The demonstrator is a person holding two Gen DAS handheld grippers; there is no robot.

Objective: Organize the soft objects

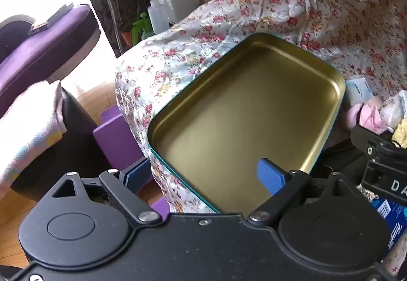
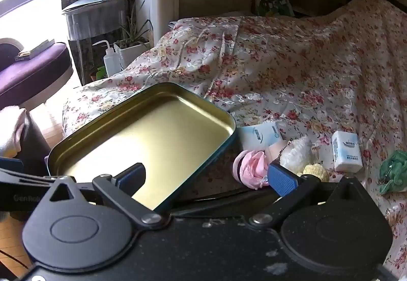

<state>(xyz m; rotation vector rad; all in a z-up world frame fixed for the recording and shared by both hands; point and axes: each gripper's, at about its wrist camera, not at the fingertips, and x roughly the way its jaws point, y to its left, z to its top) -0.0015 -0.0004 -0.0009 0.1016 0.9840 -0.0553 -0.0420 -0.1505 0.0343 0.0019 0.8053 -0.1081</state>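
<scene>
— Biggest thing? A bed point(image 2: 318, 72) under a flowered cover, filling the far side of both views.

— Next down? An open tin point(image 2: 142, 133), gold inside with a dark green rim, lying on the near part of the cover, nothing in it.

— And the grippers? Left gripper point(image 1: 206, 174) low over the tin's near corner, jaws wide apart, one blue pad outside the rim and one above the gold floor, gripping nothing. Right gripper point(image 2: 206, 176) likewise spread wide: one finger above the tin's floor, the other just in front of the soft things, clamped on nothing.

— The soft things themselves? All on the cover to the right of the tin, none inside it. A white fluffy piece point(image 2: 296, 151) and a pale yellow one point(image 2: 316, 170) touching each other; a pink bundle point(image 2: 251, 169) just beside them; a green one point(image 2: 393, 171) well apart at the right edge.

— Smaller still? Two tissue packs: one point(image 2: 260, 137) right beside the tin's far corner, one point(image 2: 347, 151) standing upright near the yellow piece.
</scene>
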